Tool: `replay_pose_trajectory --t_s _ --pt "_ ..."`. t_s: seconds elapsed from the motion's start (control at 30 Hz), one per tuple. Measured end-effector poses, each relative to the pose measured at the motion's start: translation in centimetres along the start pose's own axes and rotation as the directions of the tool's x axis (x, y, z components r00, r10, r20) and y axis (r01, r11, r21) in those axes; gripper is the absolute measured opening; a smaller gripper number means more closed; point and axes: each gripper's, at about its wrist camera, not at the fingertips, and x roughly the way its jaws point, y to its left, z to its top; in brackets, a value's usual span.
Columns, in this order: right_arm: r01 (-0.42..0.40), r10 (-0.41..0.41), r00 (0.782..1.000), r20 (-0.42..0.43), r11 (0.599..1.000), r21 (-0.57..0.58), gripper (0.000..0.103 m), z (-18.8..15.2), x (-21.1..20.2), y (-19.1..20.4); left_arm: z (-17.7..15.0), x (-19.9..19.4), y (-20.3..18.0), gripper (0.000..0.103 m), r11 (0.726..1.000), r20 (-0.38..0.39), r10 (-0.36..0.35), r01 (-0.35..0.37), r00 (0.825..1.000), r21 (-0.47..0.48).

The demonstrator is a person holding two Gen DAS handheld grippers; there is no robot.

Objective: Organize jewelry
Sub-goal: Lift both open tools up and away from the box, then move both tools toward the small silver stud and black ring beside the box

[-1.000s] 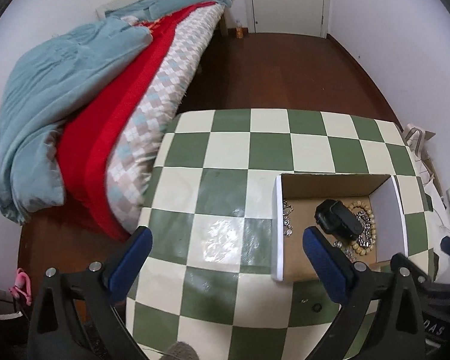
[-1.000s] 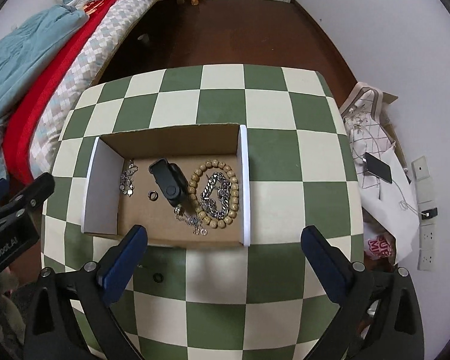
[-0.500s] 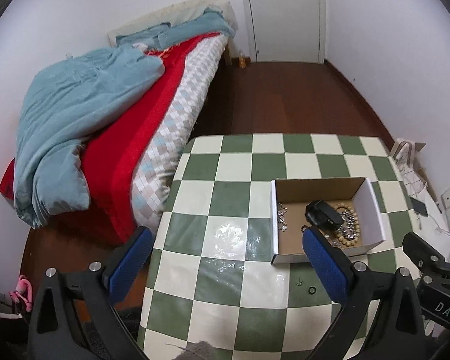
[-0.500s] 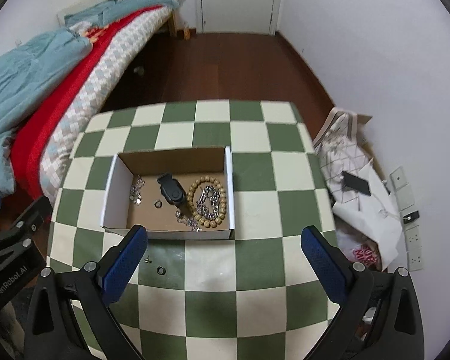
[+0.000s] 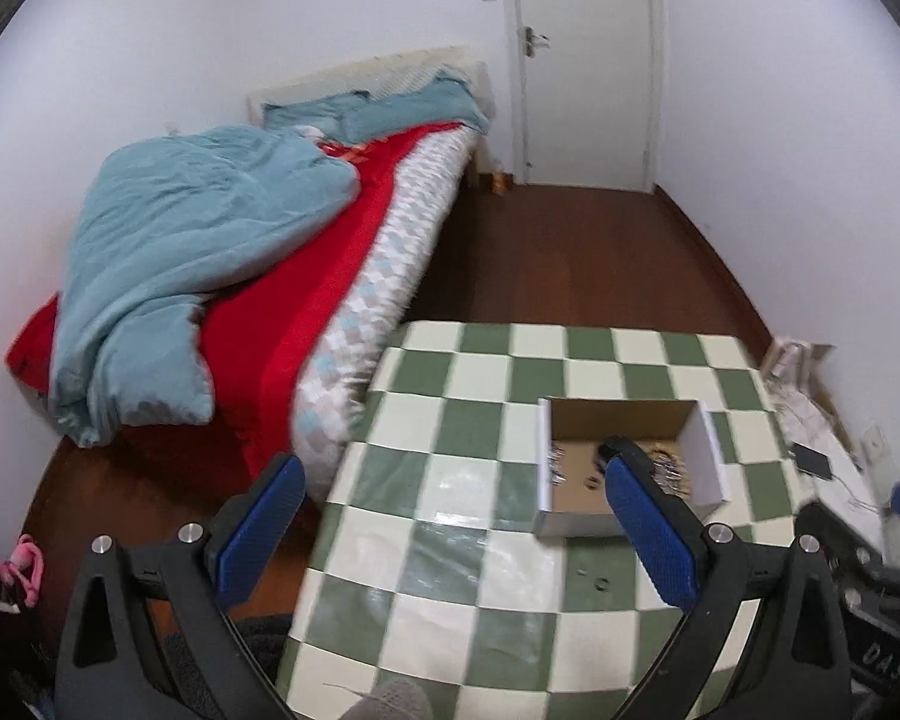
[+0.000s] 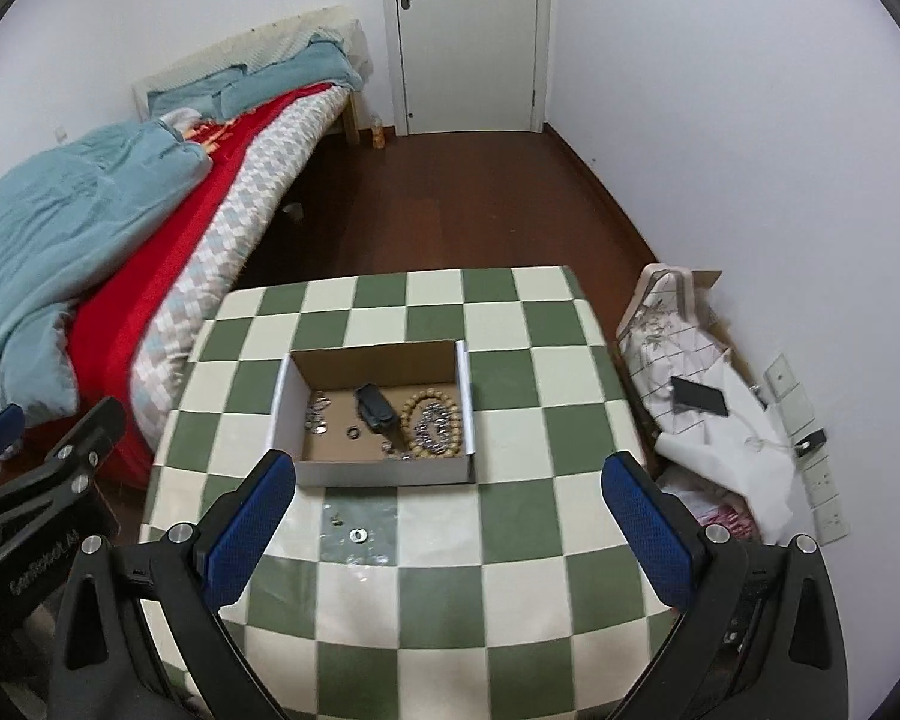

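White walls point(image 6: 720, 120), closed white door point(image 6: 468, 30), dark wood floor point(image 6: 450, 204), unmade bed point(image 6: 150, 210) (teal duvet, red sheet)

both wrist views look down from well above, sharing the checkered table point(image 5: 480, 480) and box point(image 6: 378, 468).

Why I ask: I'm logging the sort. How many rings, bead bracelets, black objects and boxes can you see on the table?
Rings: 2, one in the box, one loose on the table
Bead bracelet: 1
Black object: 1
Box: 1
Total: 5
The smaller silver bits are too blurred to count.
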Motion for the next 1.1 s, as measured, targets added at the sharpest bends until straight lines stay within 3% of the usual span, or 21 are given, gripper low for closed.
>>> replay_pose_trajectory --t_s 0.1,0.17,0.27,0.3,0.4,0.57,0.73,0.83,0.87,1.1 --pt "-0.021 0.022 1.0 -0.021 1.0 0.013 0.103 -1.5 1.0 0.2 -1.3 1.6 0.3 0.102 0.994 -0.01 0.101 -0.101 0.995 0.041" --pt "-0.041 0.042 0.997 -0.066 0.999 0.018 0.099 -3.0 3.1 0.5 -2.8 3.4 0.6 0.102 0.98 -0.03 0.183 -0.181 0.983 0.077" --pt "-0.095 0.099 0.984 -0.147 0.995 0.034 0.061 -5.3 7.4 1.2 -5.1 6.5 1.1 0.102 0.96 -0.093 0.26 -0.247 0.961 0.135" --pt "-0.114 0.119 0.978 -0.173 0.993 0.041 0.056 -6.1 8.8 1.4 -5.9 7.6 1.3 0.102 0.952 -0.115 0.283 -0.264 0.952 0.153" --pt "-0.175 0.183 0.961 -0.209 0.983 0.056 0.056 -8.4 13.1 2.4 -7.8 9.9 2.3 0.102 0.939 -0.18 0.324 -0.294 0.929 0.176" --pt "-0.199 0.194 0.953 -0.231 0.98 0.002 0.056 -10.7 17.3 4.7 -9.4 12.1 3.5 0.102 0.935 -0.253 0.345 -0.307 0.904 0.177" --pt "-0.183 0.161 0.953 -0.256 0.981 -0.063 0.053 -12.0 19.8 6.7 -10.0 13.0 3.4 0.102 0.936 -0.274 0.341 -0.298 0.899 0.187" --pt "-0.149 0.118 0.969 -0.218 0.98 -0.134 0.024 -12.4 19.7 7.7 -10.2 13.4 2.8 0.102 0.94 -0.286 0.328 -0.281 0.9 0.195" --pt "-0.132 0.1 0.973 -0.207 0.98 -0.149 0.002 -12.5 19.6 7.8 -10.3 13.4 2.6 0.102 0.942 -0.291 0.321 -0.272 0.901 0.196" --pt "-0.132 0.132 0.971 -0.198 0.991 0.01 0.0 -12.3 18.6 2.4 -10.4 13.7 -0.5 0.102 0.97 -0.326 0.219 -0.169 0.92 0.175"
